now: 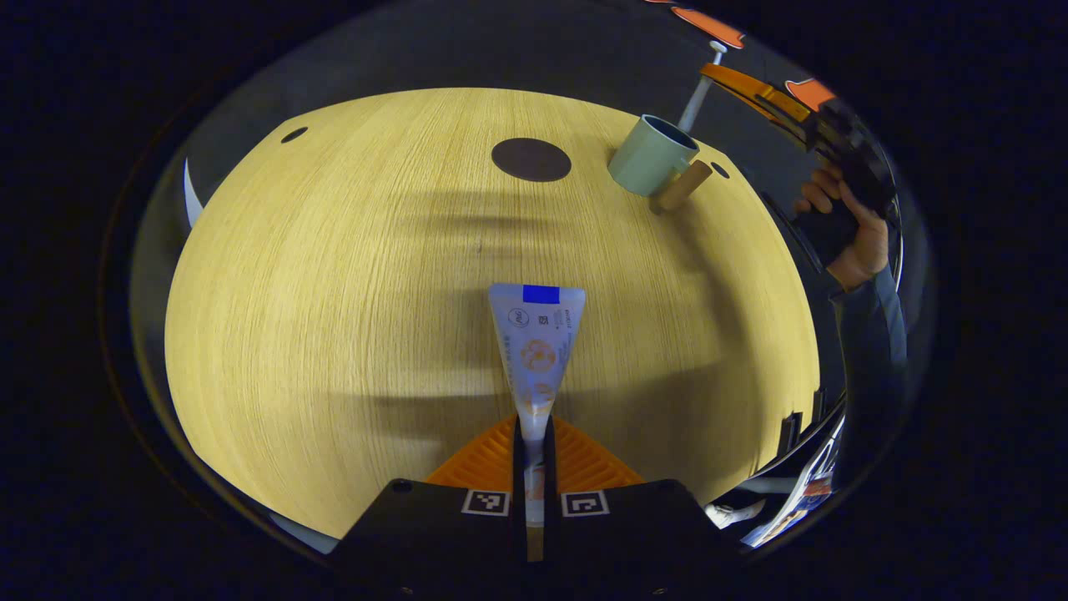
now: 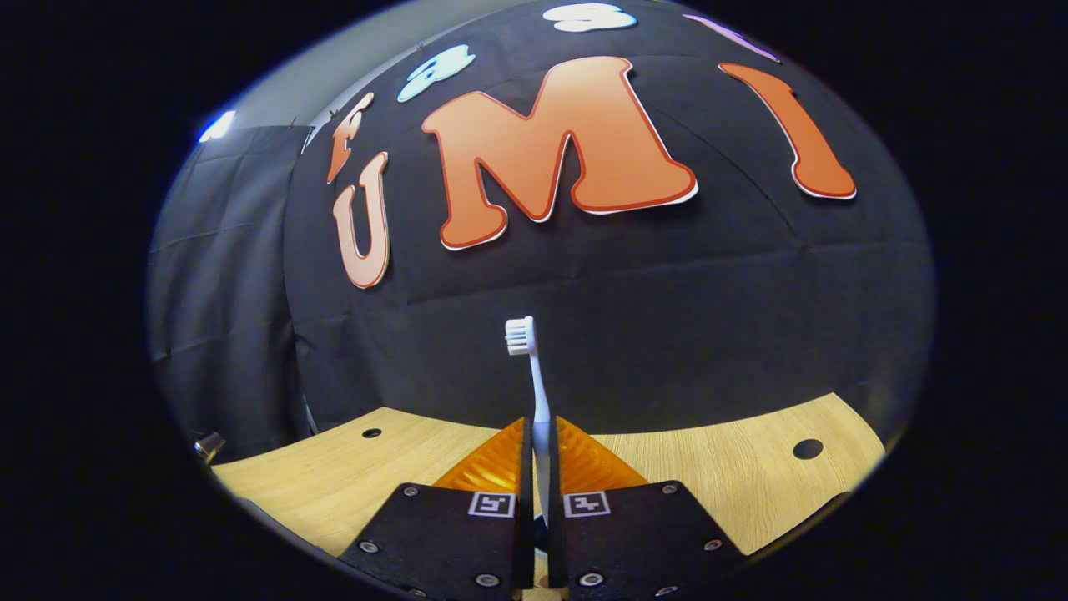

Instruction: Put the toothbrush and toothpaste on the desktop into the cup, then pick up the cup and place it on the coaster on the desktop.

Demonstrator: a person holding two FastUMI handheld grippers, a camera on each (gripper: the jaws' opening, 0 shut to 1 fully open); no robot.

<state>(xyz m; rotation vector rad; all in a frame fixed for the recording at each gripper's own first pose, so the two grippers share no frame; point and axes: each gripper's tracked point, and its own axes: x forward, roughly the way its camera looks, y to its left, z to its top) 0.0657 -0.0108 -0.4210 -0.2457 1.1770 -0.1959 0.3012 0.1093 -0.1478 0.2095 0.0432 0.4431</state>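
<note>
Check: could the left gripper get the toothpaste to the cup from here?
Probably yes: the left gripper holds the toothpaste, and bare desktop lies between it and the cup; the right gripper hovers near its rim.

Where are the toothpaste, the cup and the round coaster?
toothpaste (image 1: 534, 351): left gripper view, middle of the tube.
cup (image 1: 649, 159): left gripper view, its outer wall.
coaster (image 1: 531, 159): left gripper view, centre of the dark disc.

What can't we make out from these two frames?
- Toothpaste cap end: left gripper view, hidden between the left gripper fingers.
- Toothbrush lower handle: right gripper view, hidden inside the right gripper.
- Cup interior: left gripper view, too small and angled to tell.
- Toothpaste print: too small to make out.
</note>
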